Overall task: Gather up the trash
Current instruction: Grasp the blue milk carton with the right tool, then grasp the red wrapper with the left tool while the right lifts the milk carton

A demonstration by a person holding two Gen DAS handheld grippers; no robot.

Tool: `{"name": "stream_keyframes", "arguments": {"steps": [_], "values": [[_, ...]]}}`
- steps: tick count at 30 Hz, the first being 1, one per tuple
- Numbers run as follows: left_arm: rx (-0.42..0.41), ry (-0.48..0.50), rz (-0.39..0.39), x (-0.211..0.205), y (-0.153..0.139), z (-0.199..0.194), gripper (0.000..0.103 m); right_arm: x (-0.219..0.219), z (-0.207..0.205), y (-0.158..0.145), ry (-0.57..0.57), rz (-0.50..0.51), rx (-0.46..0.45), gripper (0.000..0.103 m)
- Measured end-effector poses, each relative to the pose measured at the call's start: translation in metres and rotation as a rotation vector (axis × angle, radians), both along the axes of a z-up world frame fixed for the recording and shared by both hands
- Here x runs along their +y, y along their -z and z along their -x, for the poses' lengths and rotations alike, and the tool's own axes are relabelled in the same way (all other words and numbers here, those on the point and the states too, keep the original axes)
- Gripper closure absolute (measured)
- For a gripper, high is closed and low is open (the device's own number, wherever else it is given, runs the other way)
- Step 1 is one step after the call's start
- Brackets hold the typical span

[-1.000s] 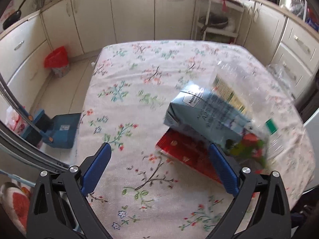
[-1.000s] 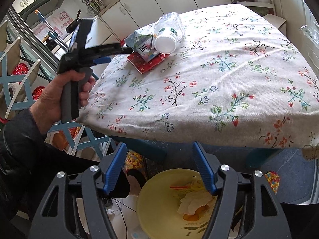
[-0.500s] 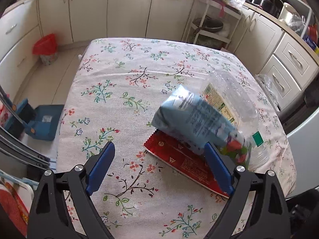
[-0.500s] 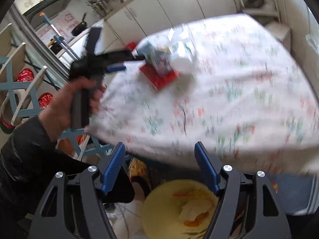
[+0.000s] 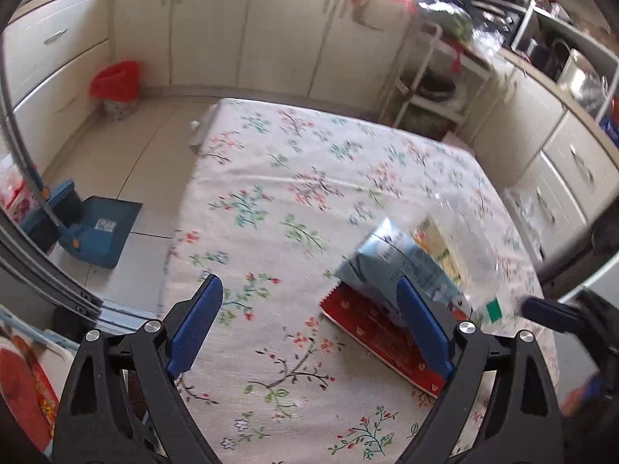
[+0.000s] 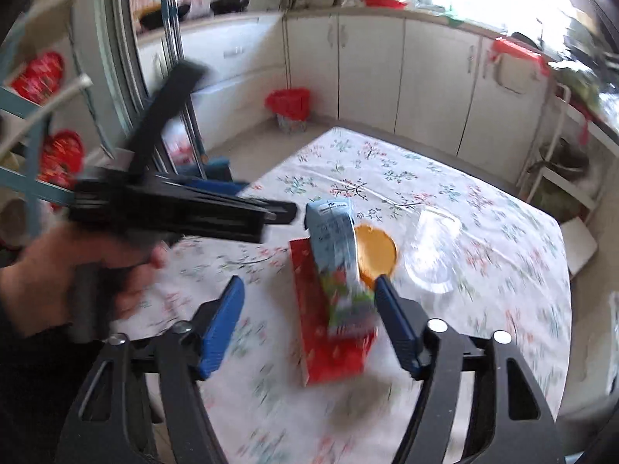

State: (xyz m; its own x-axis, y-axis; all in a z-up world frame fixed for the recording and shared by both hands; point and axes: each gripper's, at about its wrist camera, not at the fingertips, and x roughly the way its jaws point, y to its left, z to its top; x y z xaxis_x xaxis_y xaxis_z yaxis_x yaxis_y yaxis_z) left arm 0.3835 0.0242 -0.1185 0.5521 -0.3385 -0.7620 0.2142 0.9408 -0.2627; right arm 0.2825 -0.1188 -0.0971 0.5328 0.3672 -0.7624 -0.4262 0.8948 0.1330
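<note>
Trash sits in a small pile on the floral tablecloth [image 5: 271,201]: a pale blue carton [image 6: 336,255] leans on a flat red wrapper [image 6: 329,352], with a clear plastic bottle [image 5: 460,239] just beside the carton. The left gripper [image 5: 309,324] hovers above the cloth next to the wrapper, its jaws spread wide with nothing between them. The right gripper [image 6: 309,321] has been narrowing its jaws; they seem to straddle the carton without touching, though blur makes this unsure.

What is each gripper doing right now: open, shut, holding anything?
Left gripper: open, holding nothing, over the tablecloth.
Right gripper: open, jaws just closing in, empty, with the blue carton ahead of it.
</note>
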Motion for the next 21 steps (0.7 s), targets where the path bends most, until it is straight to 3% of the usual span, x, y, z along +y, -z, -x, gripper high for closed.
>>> {"name": "stream_keyframes", "arguments": {"steps": [5, 7, 8, 11, 13, 17, 21], "values": [[-0.015, -0.053, 0.043, 0.02, -0.011, 0.001, 0.016, 0.022, -0.042, 0.028, -0.023, 0.083, 0.068, 0.049], [-0.016, -0.064, 0.051, 0.026, -0.013, 0.002, 0.016, 0.032, -0.05, 0.039, -0.035, 0.121, 0.094, 0.056], [-0.015, -0.069, 0.055, 0.028, -0.014, 0.003, 0.016, 0.036, -0.053, 0.044, -0.04, 0.138, 0.103, 0.066], [-0.014, -0.075, 0.06, 0.033, -0.015, 0.004, 0.016, 0.039, -0.058, 0.051, -0.05, 0.153, 0.108, 0.07], [-0.013, -0.081, 0.061, 0.037, -0.015, 0.005, 0.016, 0.034, -0.056, 0.046, -0.038, 0.121, 0.102, 0.07], [0.011, -0.074, 0.059, 0.036, -0.009, 0.006, 0.016, 0.004, -0.039, 0.013, 0.007, -0.059, 0.074, 0.07], [0.056, 0.018, 0.012, 0.011, 0.007, 0.008, 0.016, -0.041, -0.012, -0.016, 0.058, -0.239, 0.05, 0.07]]}}
